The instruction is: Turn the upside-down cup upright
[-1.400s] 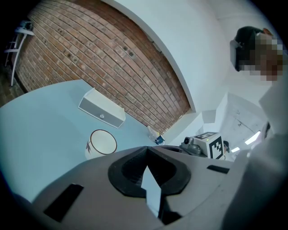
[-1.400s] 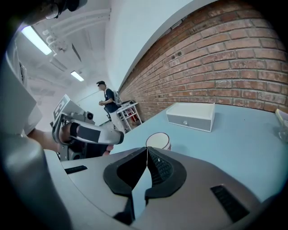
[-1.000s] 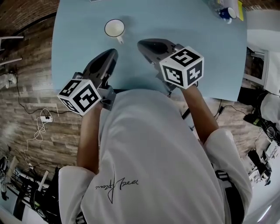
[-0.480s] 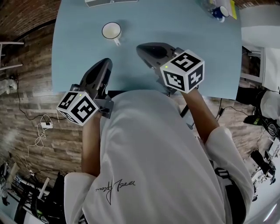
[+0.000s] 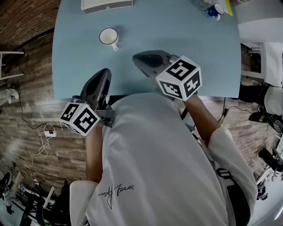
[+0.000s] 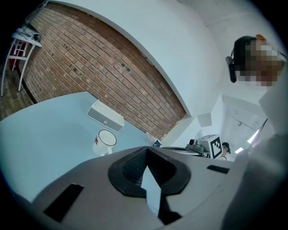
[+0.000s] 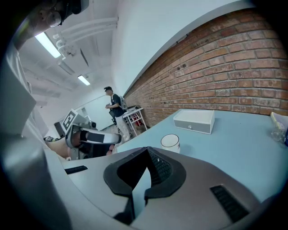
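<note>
A white cup with a dark rim stands upright, mouth up, on the light-blue table, its handle toward the near right. It also shows in the left gripper view as the cup and in the right gripper view as the cup. My left gripper hovers at the table's near edge, well short of the cup, shut and empty. To the cup's right, my right gripper hangs over the table, also shut and holding nothing.
A white drawer box sits at the table's far edge behind the cup. A blue cup and clutter lie at the far right corner. A brick wall runs behind the table. A person stands far off.
Both grippers have drawn back toward the table's near edge, the left one farther from the cup. The cup stands as before.
</note>
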